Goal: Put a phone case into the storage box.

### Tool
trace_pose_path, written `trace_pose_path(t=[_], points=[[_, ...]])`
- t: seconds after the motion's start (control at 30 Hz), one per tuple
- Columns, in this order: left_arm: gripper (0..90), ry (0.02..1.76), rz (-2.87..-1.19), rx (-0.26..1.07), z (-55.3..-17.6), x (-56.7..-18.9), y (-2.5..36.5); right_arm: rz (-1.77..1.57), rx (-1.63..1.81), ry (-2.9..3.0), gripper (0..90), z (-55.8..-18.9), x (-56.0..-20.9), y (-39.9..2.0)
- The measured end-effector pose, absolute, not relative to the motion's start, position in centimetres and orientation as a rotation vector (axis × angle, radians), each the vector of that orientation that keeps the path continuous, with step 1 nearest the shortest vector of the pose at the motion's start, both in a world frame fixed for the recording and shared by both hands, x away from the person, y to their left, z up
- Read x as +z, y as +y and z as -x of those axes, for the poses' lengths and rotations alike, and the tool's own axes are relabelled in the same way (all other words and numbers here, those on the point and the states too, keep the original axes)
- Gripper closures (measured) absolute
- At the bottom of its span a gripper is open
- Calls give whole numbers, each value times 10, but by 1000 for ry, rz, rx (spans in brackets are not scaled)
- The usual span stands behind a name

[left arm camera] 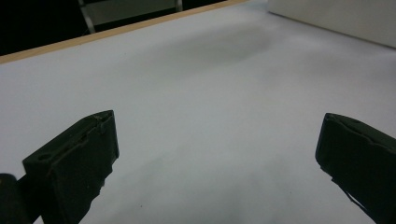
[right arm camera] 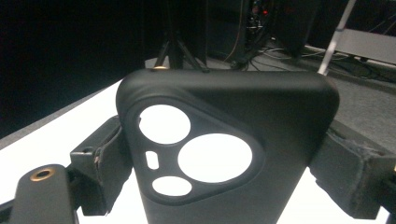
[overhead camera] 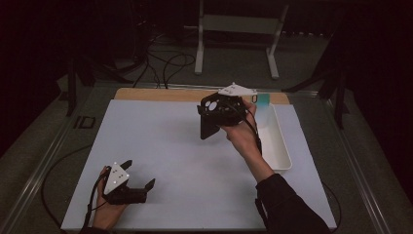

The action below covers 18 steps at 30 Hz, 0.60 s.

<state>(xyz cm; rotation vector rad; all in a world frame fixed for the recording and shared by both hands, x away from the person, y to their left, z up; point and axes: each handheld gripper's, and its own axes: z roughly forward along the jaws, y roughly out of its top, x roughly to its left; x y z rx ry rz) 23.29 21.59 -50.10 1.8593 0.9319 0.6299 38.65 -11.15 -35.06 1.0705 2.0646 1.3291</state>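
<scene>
Right gripper [overhead camera: 220,109] w/ phone case [overhead camera: 210,121] above white table [overhead camera: 170,146].

The high view is dim and grainy, its surroundings sunk in black while the white bench [overhead camera: 160,146] glows palely, soft shadows pool between the blurred near jaws in the left gripper view, and the bench blows out to glare through the phone case [right arm camera: 233,140] cutouts.

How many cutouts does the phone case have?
4, all in the raised camera panel of the phone case: a round one at upper left, the largest at right, a small slot between, an oval at bottom. Edge cutouts may be hidden.
</scene>
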Motion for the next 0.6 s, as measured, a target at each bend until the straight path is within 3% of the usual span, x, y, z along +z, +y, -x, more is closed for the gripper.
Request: trace_pose_path(t=[0.6], points=[[2, 925, -1877, 626, -233, -501, 215, -1117, 1267, 2023, 134, -402, -349, -127]])
